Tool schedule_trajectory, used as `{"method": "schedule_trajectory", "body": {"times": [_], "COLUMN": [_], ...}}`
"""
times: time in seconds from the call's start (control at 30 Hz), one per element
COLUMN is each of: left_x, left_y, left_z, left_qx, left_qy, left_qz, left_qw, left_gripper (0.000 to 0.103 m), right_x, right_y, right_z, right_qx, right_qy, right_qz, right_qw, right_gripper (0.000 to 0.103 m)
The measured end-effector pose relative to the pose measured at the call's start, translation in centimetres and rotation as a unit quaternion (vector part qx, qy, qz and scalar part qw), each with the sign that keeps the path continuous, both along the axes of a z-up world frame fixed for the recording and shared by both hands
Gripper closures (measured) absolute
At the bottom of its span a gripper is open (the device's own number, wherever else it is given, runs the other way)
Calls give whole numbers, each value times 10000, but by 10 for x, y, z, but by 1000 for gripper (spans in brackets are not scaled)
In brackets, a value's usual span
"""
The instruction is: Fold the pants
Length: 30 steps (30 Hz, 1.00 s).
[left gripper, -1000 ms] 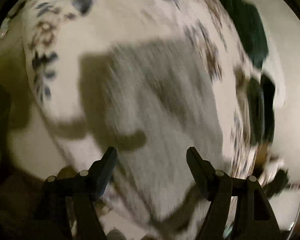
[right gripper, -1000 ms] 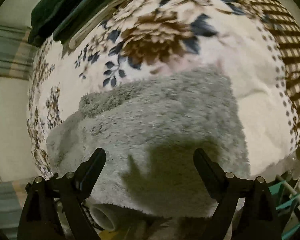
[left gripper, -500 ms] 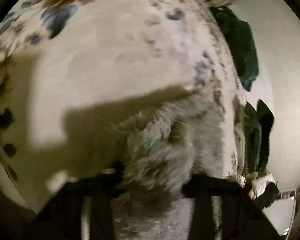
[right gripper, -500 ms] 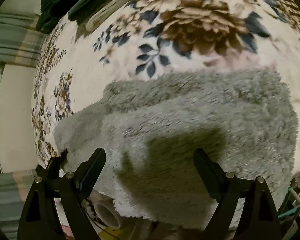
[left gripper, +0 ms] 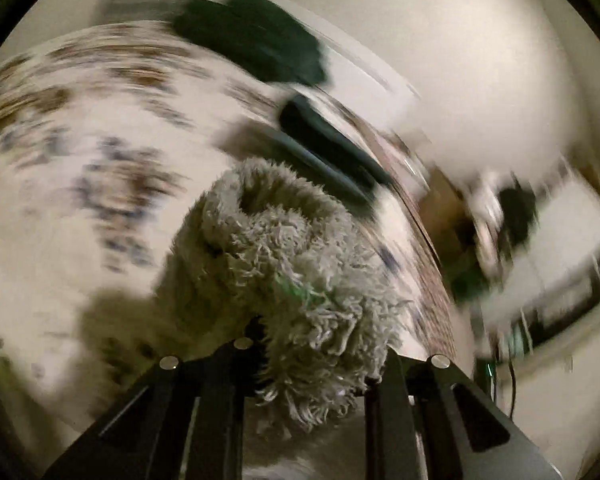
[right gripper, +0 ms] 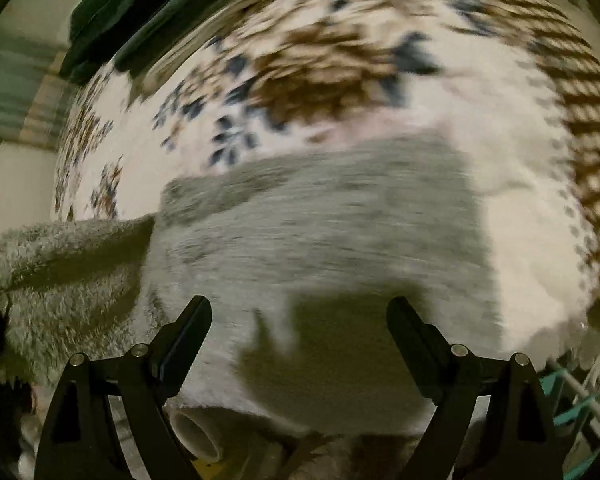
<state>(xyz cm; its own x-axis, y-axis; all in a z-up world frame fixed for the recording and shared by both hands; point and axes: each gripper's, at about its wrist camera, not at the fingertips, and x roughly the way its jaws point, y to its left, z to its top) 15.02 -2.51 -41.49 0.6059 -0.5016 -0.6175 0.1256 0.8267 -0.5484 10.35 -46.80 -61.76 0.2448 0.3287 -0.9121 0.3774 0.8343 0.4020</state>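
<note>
The left gripper point(left gripper: 320, 344) is clamped on a bunched wad of the grey fleece pants point(left gripper: 284, 264); its jaws have just been closing, and the pile now fills the gap between them and spills forward over the fingertips. The right gripper point(right gripper: 300, 332) stands wide apart with nothing between its fingers, poised above the flat body of the pants point(right gripper: 320, 248) without touching it, as far as the right wrist view shows. The pants lie on a floral blanket point(right gripper: 340, 40) that covers a bed; most of the garment is spread flat, while one edge at the left of the right wrist view is raised off the surface in a thick ridge point(right gripper: 60, 256), which is judged to be the portion the left gripper holds. Progress assessment: the fold is at an early-to-middle stage. A grasp is secured and one section is lifted, but that section is not yet laid over the rest, and no finished, squared stack is visible. Remaining work, as judged: carry the lifted part across, release it, align edges, and make any further fold. Dark green folded clothes point(left gripper: 256, 40) rest at the far edge of the blanket, well apart from the pants. Both views are motion-blurred, so seams and leg outlines cannot be told.
</note>
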Motion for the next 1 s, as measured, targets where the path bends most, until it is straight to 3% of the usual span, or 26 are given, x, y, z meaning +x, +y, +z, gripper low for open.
{"method": "schedule_trajectory", "body": {"times": [0.13, 0.23, 0.33, 0.4, 0.43, 0.47, 0.53, 0.67, 0.73, 0.87, 1.0], "left_x": [-12, -23, -23, -19, -18, -19, -21, -36, -39, -28, -15], "left_y": [-101, -165, -204, -209, -210, -210, -208, -189, -168, -116, -60], "left_z": [-23, -55, -87, -99, -100, -98, -86, -58, -41, -37, -58], "left_qx": [238, 553, 916, 970, 953, 947, 811, 622, 570, 945, 1339], "left_qy": [347, 736, 1307, 1748, 1864, 1917, 2012, 2018, 1924, 1877, 2160], "left_qz": [-929, -1469, -1779, -1734, -1723, -1762, -1855, -1844, -1643, -858, -40], "left_qw": [9948, 9849, 9710, 9644, 9625, 9608, 9584, 9599, 9658, 9739, 9672], "left_gripper": [89, 89, 86, 78, 65, 41, 18, 17, 17, 17, 17], "right_x": [-35, -55, -68, -73, -74, -75, -75, -64, -50, -18, 10], "right_y": [-56, -91, -123, -137, -142, -144, -150, -143, -130, -85, -41], "right_z": [10, 14, 13, 13, 13, 13, 13, 14, 17, 21, 8], "right_qx": [-113, -241, -268, -238, -193, -129, 146, 584, 866, 1167, 1220], "right_qy": [24, 69, 116, 105, 86, 50, -61, -209, -358, -573, -601], "right_qz": [-465, -684, -851, -928, -951, -964, -976, -835, -569, 250, 944], "right_qw": [9989, 9973, 9959, 9953, 9952, 9952, 9951, 9946, 9940, 9912, 9862], "right_gripper": [12, 12, 12, 12, 12, 12, 12, 6, 6, 0, 0]}}
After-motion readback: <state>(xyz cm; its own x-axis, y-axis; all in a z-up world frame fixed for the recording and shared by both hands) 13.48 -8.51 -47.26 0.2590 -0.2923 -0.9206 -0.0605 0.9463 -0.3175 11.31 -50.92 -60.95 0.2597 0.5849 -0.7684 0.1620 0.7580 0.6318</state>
